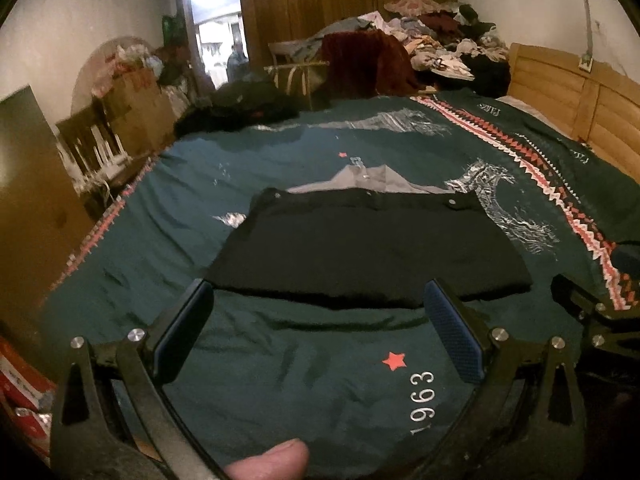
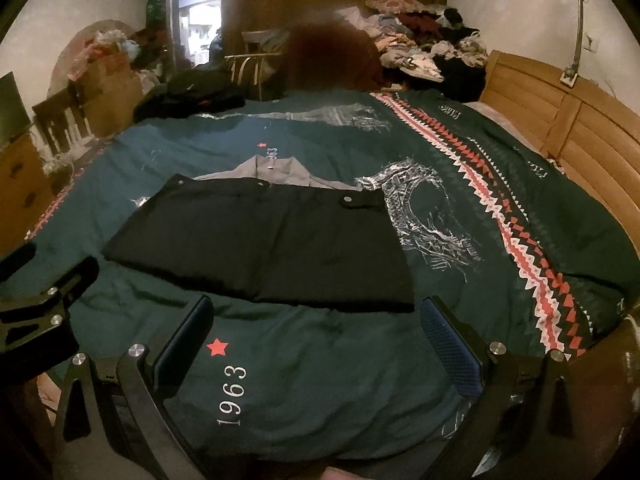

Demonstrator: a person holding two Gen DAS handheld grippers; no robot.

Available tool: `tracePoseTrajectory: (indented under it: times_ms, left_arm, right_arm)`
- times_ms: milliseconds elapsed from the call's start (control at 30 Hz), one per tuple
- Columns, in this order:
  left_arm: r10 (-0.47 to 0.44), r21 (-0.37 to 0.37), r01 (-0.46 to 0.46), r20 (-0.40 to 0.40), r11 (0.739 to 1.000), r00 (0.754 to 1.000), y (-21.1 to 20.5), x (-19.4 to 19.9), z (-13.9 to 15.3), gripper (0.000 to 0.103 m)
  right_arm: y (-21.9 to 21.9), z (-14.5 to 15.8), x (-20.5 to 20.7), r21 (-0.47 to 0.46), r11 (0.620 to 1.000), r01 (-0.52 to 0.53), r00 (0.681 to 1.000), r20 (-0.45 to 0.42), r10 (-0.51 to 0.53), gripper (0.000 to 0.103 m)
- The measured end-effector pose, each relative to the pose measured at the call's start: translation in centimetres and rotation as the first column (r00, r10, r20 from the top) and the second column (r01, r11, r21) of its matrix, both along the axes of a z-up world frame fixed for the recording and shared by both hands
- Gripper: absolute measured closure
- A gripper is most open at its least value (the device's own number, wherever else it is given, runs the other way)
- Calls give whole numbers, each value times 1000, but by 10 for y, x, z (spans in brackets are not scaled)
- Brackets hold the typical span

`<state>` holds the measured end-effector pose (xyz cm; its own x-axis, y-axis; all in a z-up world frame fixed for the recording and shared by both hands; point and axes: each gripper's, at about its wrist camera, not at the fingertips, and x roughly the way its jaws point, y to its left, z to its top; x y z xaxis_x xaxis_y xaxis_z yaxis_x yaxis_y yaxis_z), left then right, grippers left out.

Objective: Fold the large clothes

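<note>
A black garment (image 1: pixel 360 244) lies folded flat on the dark green bedspread (image 1: pixel 300 368), with a grey collar or lining (image 1: pixel 372 180) showing at its far edge. It also shows in the right wrist view (image 2: pixel 268 244). My left gripper (image 1: pixel 320 308) is open and empty, just short of the garment's near edge. My right gripper (image 2: pixel 316 320) is open and empty, also just short of the near edge, by its right corner. The right gripper shows at the right edge of the left wrist view (image 1: pixel 592 312); the left gripper shows at the left edge of the right wrist view (image 2: pixel 44 304).
A pile of clothes (image 1: pixel 440 44) sits at the far end of the bed by the wooden headboard (image 1: pixel 580 96). A dark bundle (image 1: pixel 236 108) lies at the far left of the bed. A chair (image 1: pixel 296 68), boxes (image 1: pixel 132 100) and a doorway (image 1: pixel 216 32) stand beyond.
</note>
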<state>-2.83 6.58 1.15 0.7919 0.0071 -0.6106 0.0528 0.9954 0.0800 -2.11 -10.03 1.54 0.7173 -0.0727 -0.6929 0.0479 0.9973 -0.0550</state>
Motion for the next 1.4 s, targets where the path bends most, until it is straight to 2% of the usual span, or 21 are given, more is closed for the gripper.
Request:
tracePoseTrajectory:
  times_ms: [167, 333, 1033, 1400]
  left_arm:
    - [2, 16, -3, 45, 1000, 999, -3, -4, 7, 0]
    - [10, 5, -10, 61, 1000, 998, 1, -3, 10, 0]
    - [-39, 14, 38, 18, 999, 999, -15, -4, 5, 0]
    - [-46, -1, 46, -25, 999, 999, -16, 0, -2, 0]
  right_arm:
    - [-3, 6, -4, 36, 999, -3, 1000, 22, 3, 0]
    - [0, 11, -10, -6, 1000, 16, 998, 63, -16, 0]
    - [-3, 12, -17, -70, 997, 40, 995, 95, -33, 0]
    - [-3, 3, -12, -76, 996, 36, 998, 60, -31, 0]
